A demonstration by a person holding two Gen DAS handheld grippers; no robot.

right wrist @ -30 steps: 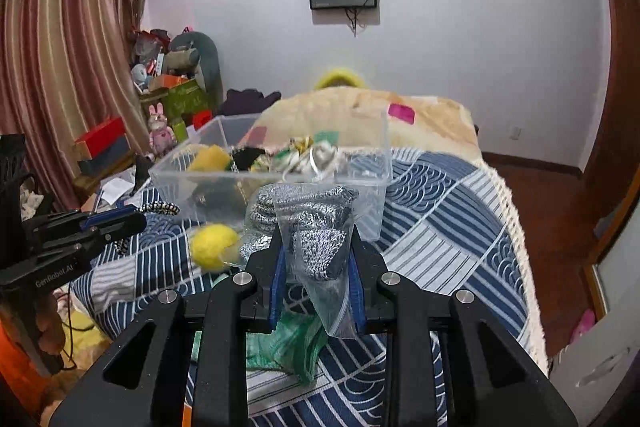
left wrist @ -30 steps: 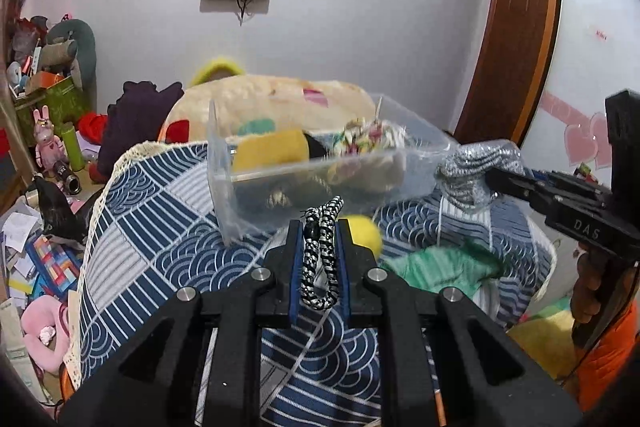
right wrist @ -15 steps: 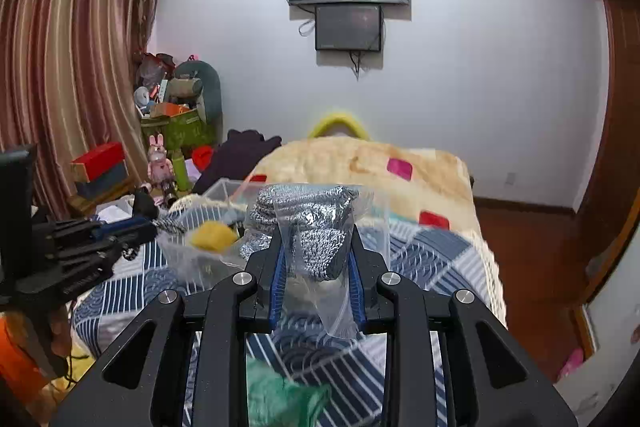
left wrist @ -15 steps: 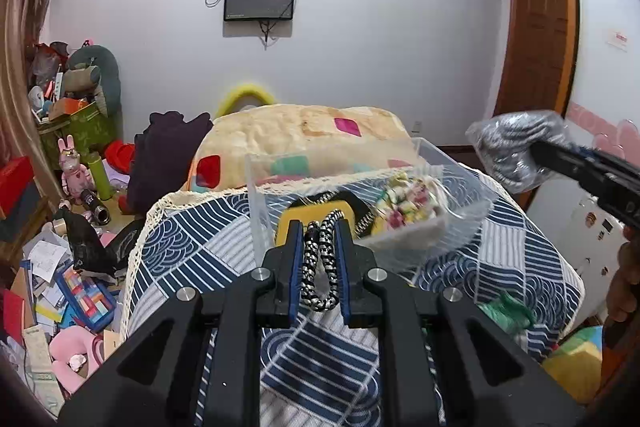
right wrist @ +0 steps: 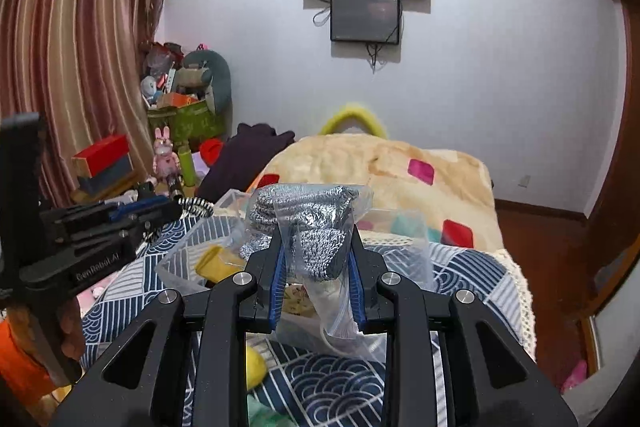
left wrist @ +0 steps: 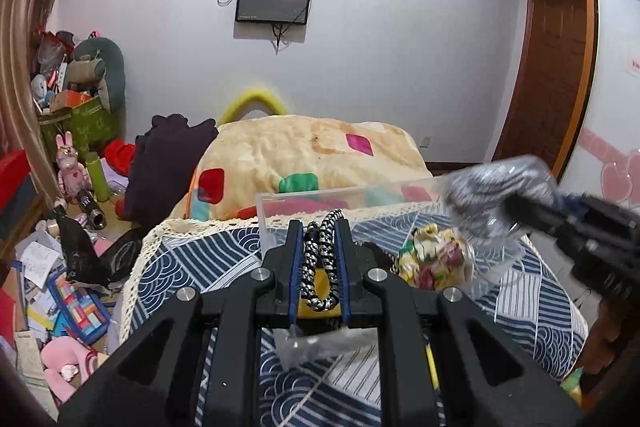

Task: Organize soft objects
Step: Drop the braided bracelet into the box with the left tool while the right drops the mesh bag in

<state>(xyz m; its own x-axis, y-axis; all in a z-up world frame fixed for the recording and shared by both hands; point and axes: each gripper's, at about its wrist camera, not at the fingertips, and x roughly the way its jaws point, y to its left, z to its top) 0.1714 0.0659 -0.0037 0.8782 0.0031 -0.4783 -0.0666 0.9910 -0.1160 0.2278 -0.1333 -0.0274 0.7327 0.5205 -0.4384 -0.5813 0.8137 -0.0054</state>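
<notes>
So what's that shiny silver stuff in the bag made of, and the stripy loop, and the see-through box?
The silver bundle looks like glittery knit or metallic mesh: it sparkles in fine coiled rows; which one I can't tell. Its bag is thin clear plastic, crinkled and glossy. The black-and-white loop looks like braided cord, with a woven pattern. The box seems hard clear plastic, with straight see-through walls.

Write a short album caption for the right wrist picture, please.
Right hand-held gripper clamps a bagged silver scrubber above a clear plastic bin on the bed.
</notes>
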